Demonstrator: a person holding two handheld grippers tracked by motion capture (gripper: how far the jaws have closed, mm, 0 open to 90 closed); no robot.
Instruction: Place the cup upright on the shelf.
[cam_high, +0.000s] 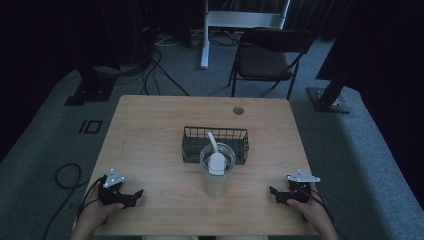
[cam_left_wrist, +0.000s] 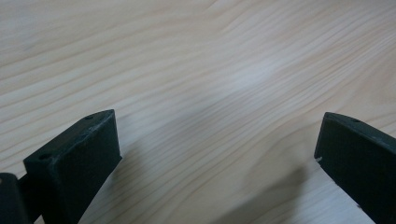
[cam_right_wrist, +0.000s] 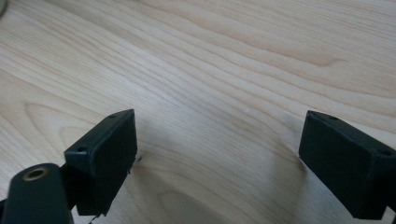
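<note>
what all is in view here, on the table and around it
cup: 1, pale with a clear lid and a white straw, table centre, toward the near side
wire basket: 1, dark, just behind the cup
table: 1, light wood, with a round grey grommet near its far edge
folding chair: 1, dark, on the floor beyond the table
white stand: 1, left of the chair
cables: several, black, on the grey carpet at far left
left gripper: 1, black, near left of the table, jaws open
right gripper: 1, black, near right, jaws open
hands: 2, one behind each gripper at the near edge
</note>
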